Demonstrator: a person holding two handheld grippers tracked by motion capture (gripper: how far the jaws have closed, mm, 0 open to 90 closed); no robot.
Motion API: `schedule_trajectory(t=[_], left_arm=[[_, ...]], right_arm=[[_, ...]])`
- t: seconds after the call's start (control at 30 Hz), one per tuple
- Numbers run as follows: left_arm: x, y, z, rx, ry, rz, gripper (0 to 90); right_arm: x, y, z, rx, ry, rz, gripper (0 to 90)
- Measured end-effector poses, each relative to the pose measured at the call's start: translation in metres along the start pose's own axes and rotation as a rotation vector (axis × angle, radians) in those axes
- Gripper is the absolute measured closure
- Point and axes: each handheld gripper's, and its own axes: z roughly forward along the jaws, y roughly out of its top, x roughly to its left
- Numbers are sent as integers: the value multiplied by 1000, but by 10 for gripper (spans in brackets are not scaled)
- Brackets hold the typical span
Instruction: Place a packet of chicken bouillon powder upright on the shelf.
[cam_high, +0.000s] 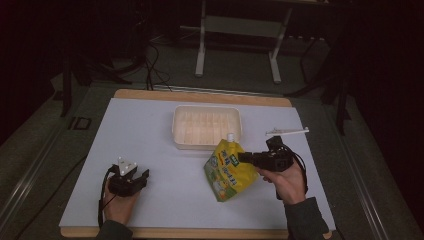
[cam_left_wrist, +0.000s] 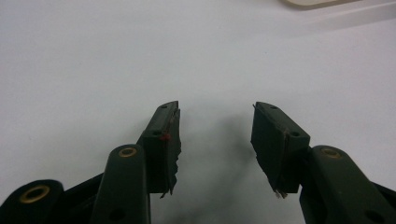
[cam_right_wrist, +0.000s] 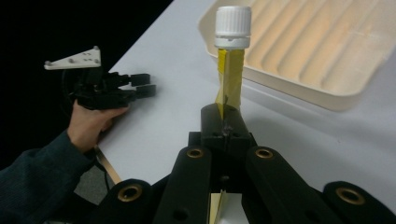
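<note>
Pinching yellow pouch (cam_right_wrist: 229, 77), right hand-held gripper (cam_right_wrist: 224, 128) clamps edge-on.

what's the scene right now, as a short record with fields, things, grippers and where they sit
held thing: yellow spouted pouch with a white cap, lower end on the table
right gripper: jaws shut on the pouch's edge below the spout
left gripper: jaws open, nothing between them, low over the white sheet
tray: cream ridged tray, empty, just behind the pouch
table: white sheet on a wooden top
</note>
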Motion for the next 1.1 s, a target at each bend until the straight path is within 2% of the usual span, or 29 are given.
schedule_trajectory(t=[0.2, 0.73, 1.1], left_arm=[[1, 0, -1, -10, 11, 2, 518], [2, -1, -3, -24, 39, 10, 528], [3, -1, -2, -22, 38, 11, 529]], right_arm=[[10, 8, -1, -9, -20, -32, 900], [15, 21, -6, -44, -32, -48, 900], [17, 30, -7, -58, -50, -54, 900]])
